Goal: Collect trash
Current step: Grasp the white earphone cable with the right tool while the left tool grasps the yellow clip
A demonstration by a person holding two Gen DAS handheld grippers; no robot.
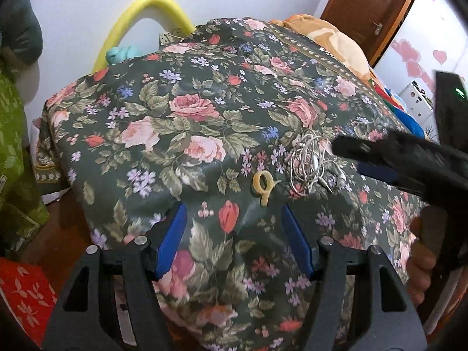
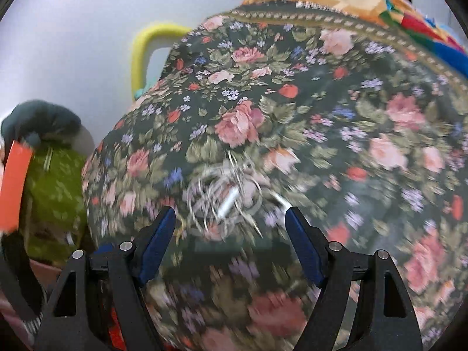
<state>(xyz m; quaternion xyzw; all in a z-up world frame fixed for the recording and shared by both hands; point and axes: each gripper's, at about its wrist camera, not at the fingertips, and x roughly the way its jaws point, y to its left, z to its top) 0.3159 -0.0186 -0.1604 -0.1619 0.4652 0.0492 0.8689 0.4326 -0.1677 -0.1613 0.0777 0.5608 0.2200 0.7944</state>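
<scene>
A tangle of white earphone cable [image 1: 310,163] lies on a dark floral cloth [image 1: 181,134], and a small yellowish loop [image 1: 264,185] lies just left of it. My left gripper [image 1: 234,219] hovers open over the cloth just short of the loop, with nothing between its blue pads. My right gripper [image 1: 351,158] reaches in from the right, its tips at the edge of the cable. In the blurred right wrist view the cable tangle [image 2: 225,196] sits just past the open right gripper [image 2: 231,216], partly between the tips, and the pads do not press on it.
A yellow foam tube [image 1: 158,3] arches against the white wall behind the cloth. A green patterned bag [image 1: 11,134] stands at the left and red fabric [image 1: 23,289] lies low on the left. An orange blanket [image 1: 330,38] and a brown door [image 1: 368,3] are at the back right.
</scene>
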